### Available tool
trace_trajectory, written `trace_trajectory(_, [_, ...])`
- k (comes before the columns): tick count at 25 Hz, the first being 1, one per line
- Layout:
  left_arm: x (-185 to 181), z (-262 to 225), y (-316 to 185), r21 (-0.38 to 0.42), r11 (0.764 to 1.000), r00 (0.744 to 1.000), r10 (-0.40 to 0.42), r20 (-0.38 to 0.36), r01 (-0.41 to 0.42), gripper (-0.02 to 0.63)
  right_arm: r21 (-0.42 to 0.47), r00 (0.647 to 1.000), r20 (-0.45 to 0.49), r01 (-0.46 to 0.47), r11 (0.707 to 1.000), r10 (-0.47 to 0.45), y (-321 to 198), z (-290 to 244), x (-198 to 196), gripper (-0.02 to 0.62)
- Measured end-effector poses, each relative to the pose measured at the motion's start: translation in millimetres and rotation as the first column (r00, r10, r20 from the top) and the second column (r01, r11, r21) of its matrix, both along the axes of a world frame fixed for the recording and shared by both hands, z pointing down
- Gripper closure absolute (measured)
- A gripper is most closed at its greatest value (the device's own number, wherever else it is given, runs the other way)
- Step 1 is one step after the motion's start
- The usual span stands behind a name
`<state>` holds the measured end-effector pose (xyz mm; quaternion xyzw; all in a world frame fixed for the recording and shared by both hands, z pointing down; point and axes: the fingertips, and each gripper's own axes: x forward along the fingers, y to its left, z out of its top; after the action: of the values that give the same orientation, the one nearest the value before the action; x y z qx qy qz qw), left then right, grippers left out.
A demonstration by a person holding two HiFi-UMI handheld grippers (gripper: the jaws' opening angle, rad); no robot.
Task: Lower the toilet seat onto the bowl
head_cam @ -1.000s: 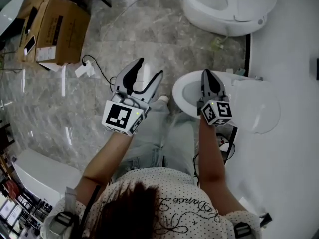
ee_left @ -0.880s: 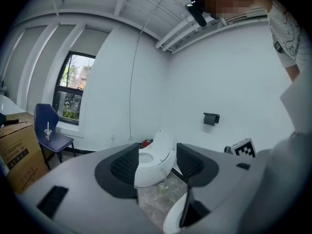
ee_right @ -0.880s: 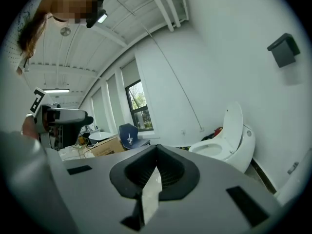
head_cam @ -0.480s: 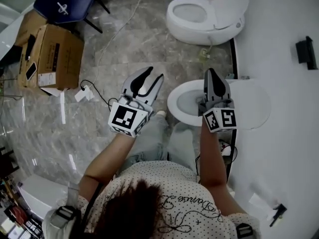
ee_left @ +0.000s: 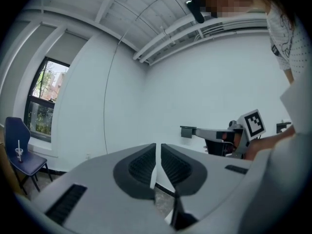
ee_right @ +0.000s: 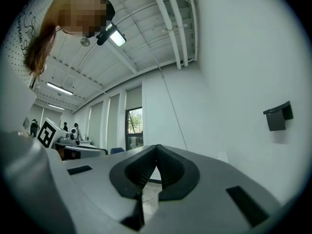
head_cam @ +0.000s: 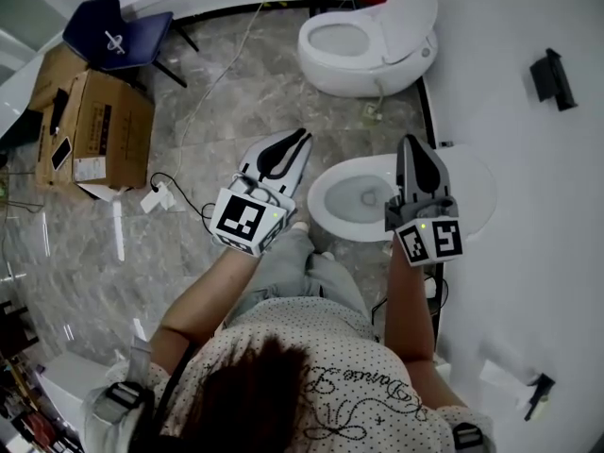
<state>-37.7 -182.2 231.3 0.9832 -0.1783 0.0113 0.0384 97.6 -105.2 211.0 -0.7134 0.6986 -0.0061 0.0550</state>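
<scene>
The nearer white toilet bowl [head_cam: 351,196] sits on the floor in the head view. Its seat and lid [head_cam: 479,194] stand raised against the white wall on the right. My right gripper [head_cam: 412,142] is shut and empty. It hovers above the bowl's back rim, just left of the raised seat, and touches nothing. My left gripper [head_cam: 303,136] hangs over the floor left of the bowl. Its jaws have just been closing and now stand together but for a thin slit, with nothing between them. Both gripper views show only walls and ceiling beyond the jaws [ee_left: 157,161] [ee_right: 156,164].
A second toilet [head_cam: 363,38] stands farther along the wall with its lid up. A cardboard box [head_cam: 106,125] and a blue chair [head_cam: 118,28] are at the upper left. A power strip with a cable [head_cam: 156,197] lies on the marble floor. A black holder [head_cam: 552,75] hangs on the wall.
Both grippers have risen towards the camera. The left jaws went from wide open to almost together. The right gripper stayed shut. The head view shifted, so both toilets sit lower and further left.
</scene>
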Motion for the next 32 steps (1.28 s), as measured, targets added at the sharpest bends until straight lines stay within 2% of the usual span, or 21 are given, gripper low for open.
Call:
trace_trajectory(6, [12.5, -13.6, 39.1, 0.018, 1.0, 1.0, 0.023, -0.011, -0.022, 0.589, -0.001, 1.0, 0.003, 0.004, 1.0, -0.004, 42.7, -12.5, 7.1, 0.584])
trace_trajectory(12, [31.1, -17.3, 105.3, 0.042, 0.998, 0.999, 0.04, 0.003, -0.04, 0.6, 0.012, 1.0, -0.009, -0.003, 1.0, 0.003, 110.6, -25.0, 22.4, 0.584])
trace_trajectory(25, [38.0, -19.3, 112.8, 0.044, 0.997, 0.998, 0.058, 0.007, -0.059, 0.6, -0.07, 0.999, -0.048, -0.028, 0.997, 0.024, 113.9, -16.4, 13.4, 0.584])
trace_trajectory(32, [53.9, -24.3, 144.7, 0.066, 0.995, 0.998, 0.07, 0.003, -0.07, 0.6, -0.074, 0.996, -0.072, -0.062, 0.995, 0.056, 149.7, -14.7, 32.3, 0.586])
